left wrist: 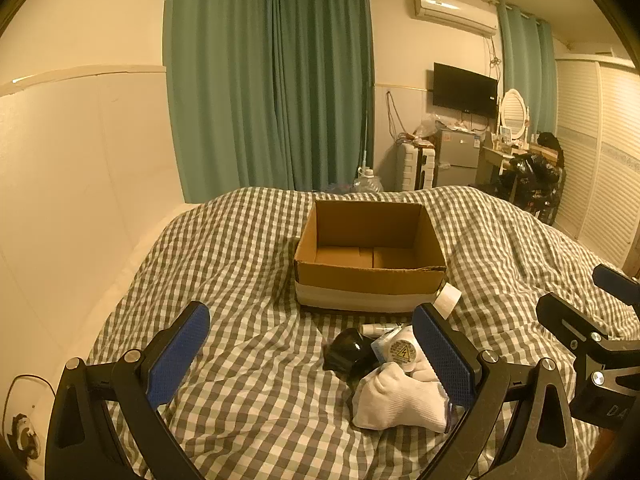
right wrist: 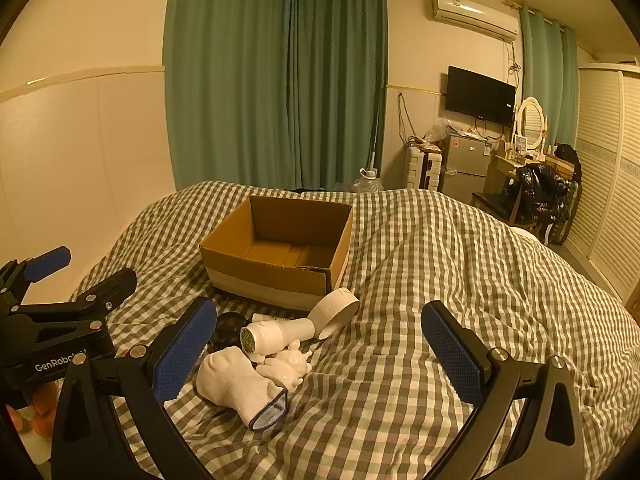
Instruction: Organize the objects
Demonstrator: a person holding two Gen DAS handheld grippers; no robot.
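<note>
While both tools hover above the bed [right wrist: 420, 264] with its checked quilt, we see the cardboard box [right wrist: 280, 256] sitting open near the middle of it, flaps out of sight and nothing inside but its bare floor. Our left tool [left wrist: 310, 346] is spread wide and holds nothing; our right tool [right wrist: 320, 338] is equally wide and empty. Just near of the box lies a small heap: a white hair dryer [right wrist: 300, 326] with its nozzle almost touching the box's near right corner, a white sock [right wrist: 236, 380] nearest us, a small white figurine [right wrist: 286, 366] beside it, a black round item [left wrist: 348, 350] to the left, and a small white tube [right wrist: 268, 317] against the box's front wall.
</note>
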